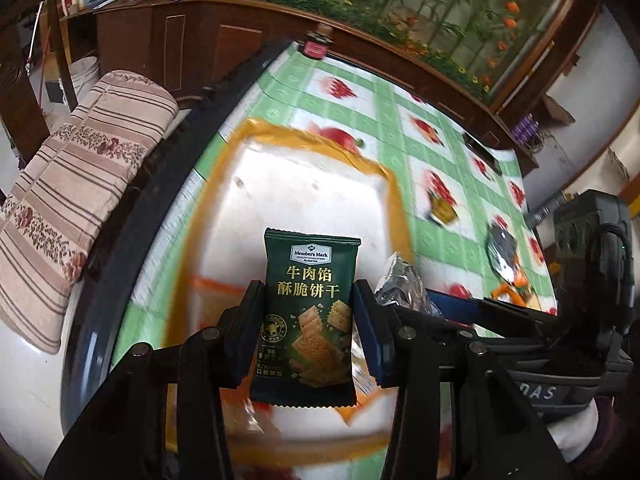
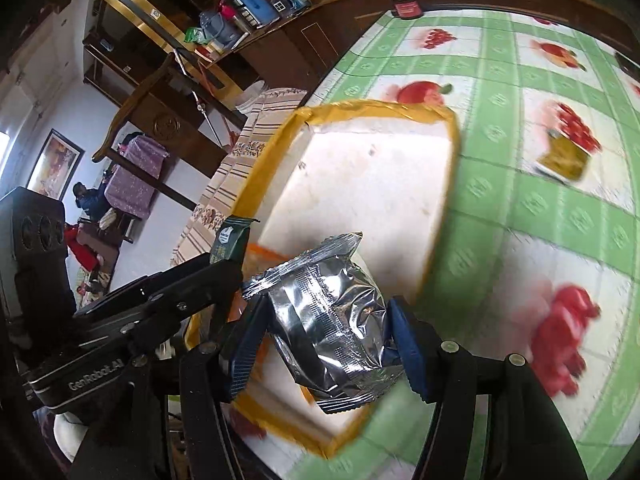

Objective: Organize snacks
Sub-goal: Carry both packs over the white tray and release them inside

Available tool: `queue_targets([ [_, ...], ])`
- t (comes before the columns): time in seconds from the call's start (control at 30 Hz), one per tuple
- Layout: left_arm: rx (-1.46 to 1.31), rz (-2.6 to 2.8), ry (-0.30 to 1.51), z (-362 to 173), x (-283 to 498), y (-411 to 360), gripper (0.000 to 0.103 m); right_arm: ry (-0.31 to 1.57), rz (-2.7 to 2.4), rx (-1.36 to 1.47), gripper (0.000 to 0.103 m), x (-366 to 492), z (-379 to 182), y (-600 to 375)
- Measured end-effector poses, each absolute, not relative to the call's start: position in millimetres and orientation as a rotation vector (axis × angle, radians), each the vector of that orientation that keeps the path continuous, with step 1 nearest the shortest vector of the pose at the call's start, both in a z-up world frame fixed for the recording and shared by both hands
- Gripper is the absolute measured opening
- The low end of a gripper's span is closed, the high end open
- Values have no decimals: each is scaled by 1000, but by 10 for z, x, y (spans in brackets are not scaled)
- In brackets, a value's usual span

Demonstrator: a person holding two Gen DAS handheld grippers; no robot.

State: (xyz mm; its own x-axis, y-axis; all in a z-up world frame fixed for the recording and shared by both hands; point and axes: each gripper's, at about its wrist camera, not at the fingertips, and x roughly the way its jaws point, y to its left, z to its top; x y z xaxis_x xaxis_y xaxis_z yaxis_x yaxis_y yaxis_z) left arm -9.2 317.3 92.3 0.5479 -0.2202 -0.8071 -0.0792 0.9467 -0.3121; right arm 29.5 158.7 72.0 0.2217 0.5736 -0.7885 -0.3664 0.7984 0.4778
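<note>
So both grippers are loaded up right now. The left gripper (image 1: 308,316) is clamped on a dark green cracker packet (image 1: 307,316), held upright with the printed front facing the camera, pads pressing its two side edges. The right gripper (image 2: 326,332) is clamped on a crinkly silver foil packet (image 2: 332,320), which sits tilted between the blue pads, squashed a bit in the middle.

Both packets hang over a white box (image 2: 372,196) with yellow-orange tape around its rim, sitting on the worktop (image 2: 500,216), which wears a green checked cloth with fruit prints. The box looks like plain white bottom where I can see it, but the packets and grippers cover the near part, so can't tell about that bit.

The two grippers are right beside each other. From the left wrist view the silver packet pokes up just to the right of the green one, and from the right wrist view the top of the green packet peeks over the left gripper's body.

Other stuff around: a small dark jar with a red label (image 1: 317,46) at the far edge of the worktop, a flat dark thing (image 1: 482,152) lying on the cloth further right (too blurred to say what), and a couple more blurry packets (image 1: 505,254) on the cloth near the right gripper's body. A striped floral cushion (image 1: 68,184) is off the worktop's left edge, and dark wooden cabinets with clutter on top run behind.
</note>
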Motion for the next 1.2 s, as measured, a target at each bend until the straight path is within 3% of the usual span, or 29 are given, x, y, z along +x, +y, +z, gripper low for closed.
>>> queue_targets([
  [0.53,-405,-79,1093,475,603,3530,42,1167,489,105,65,941,471,1975],
  [1.0,-323,0,1052,958,297,3360,50,1118,413,63,64,771,727,1890],
  [1.2,-241,50,959,1237,-59,3009,52,958,298,-61,66,435,1099,1559],
])
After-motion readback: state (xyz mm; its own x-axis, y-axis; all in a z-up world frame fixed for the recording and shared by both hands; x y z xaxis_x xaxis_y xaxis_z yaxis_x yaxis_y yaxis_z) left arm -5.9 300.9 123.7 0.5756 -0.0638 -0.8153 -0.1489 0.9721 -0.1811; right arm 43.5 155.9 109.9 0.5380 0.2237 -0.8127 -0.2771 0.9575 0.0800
